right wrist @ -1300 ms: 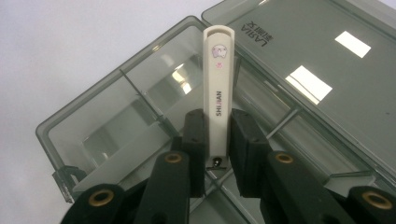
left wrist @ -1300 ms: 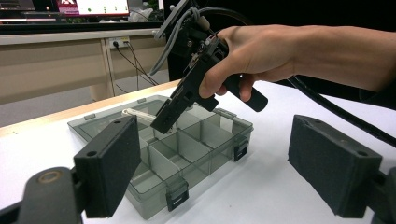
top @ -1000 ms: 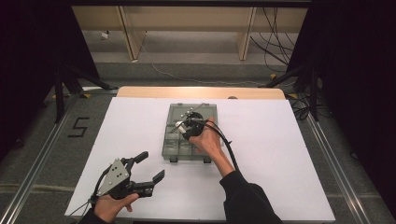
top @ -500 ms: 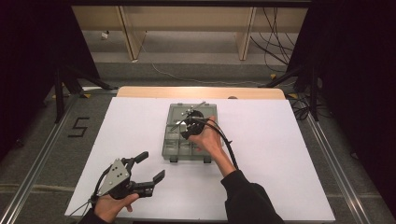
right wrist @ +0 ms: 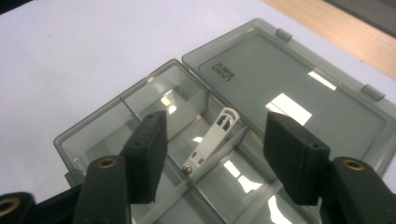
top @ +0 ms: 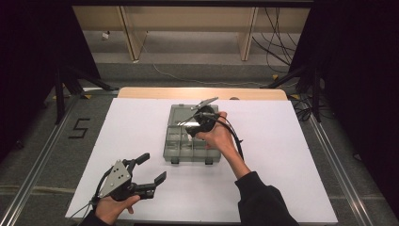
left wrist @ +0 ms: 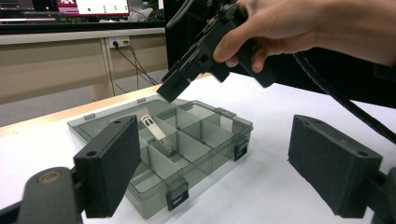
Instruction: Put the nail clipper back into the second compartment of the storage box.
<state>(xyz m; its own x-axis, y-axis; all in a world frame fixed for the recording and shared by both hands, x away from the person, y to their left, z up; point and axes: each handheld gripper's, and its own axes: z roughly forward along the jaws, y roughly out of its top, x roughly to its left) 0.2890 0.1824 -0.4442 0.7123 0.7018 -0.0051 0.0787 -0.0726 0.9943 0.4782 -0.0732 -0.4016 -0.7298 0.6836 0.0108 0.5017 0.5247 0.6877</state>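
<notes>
- Right hand-held gripper (right wrist: 212, 154) jaws just opened, nothing held; clip (right wrist: 212, 137) directly below in organizer box (top: 171, 153), leaning on divider.
- Left hand-held gripper (top: 153, 169) wide, empty, farther off.

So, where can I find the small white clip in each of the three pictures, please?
High view: the white clip is hard to make out, a pale spot inside the grey compartment box, just left of the right gripper.
Left gripper view: the clip leans on a divider in the rear compartments, left of centre.
Right gripper view: the clip lies at centre, between the open jaws.
Shared landmark: the open lid of the box.
</notes>
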